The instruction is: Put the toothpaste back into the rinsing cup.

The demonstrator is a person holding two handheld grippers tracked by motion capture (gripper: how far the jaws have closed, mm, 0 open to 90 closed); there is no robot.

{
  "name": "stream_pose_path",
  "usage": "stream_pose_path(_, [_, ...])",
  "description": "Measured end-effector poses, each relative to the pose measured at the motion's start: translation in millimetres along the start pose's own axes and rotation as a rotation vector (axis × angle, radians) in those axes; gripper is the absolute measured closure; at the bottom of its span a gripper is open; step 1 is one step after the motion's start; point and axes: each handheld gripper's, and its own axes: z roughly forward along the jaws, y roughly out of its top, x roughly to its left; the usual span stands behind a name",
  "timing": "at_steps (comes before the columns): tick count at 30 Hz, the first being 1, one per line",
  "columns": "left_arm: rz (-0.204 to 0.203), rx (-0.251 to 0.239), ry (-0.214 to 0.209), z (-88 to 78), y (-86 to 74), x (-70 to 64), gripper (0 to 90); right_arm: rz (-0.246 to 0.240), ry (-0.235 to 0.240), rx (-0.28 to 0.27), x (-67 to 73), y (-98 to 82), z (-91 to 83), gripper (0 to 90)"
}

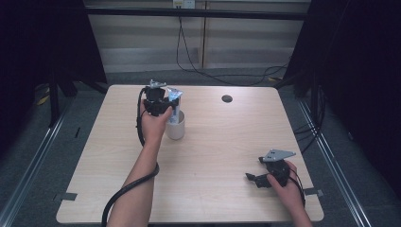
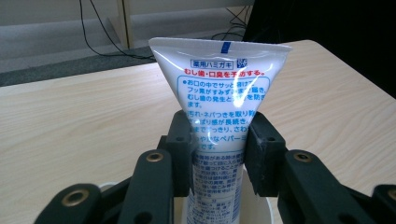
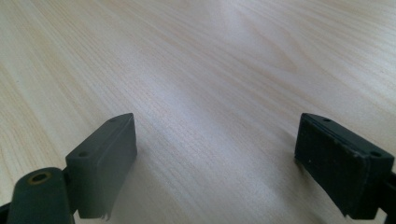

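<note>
A white toothpaste tube [image 2: 219,84] with blue and red Japanese print stands upright, crimped end up, its lower end inside a white cup [image 1: 175,126]. My left gripper [image 2: 218,154] is shut on the tube's middle, just above the cup's rim [image 2: 268,210]. From above, the left gripper [image 1: 163,105] holds the tube [image 1: 173,101] over the cup at the table's back left of centre. My right gripper [image 1: 254,178] rests low near the front right of the table, jaws wide open over bare wood [image 3: 210,93] with nothing between them.
The light wooden table [image 1: 213,142] has a round dark cable hole [image 1: 227,98] at the back right. Black cables trail on the floor behind the table. Dark curtains flank both sides.
</note>
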Motion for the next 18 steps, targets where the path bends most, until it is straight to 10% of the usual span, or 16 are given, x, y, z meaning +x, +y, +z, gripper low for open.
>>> stream_pose_path(18, [-0.008, 0.011, 0.005, -0.6, -14.8, 2.5, 66.4, 0.0, 0.0, 0.0, 0.0, 0.0, 0.0, 12.4])
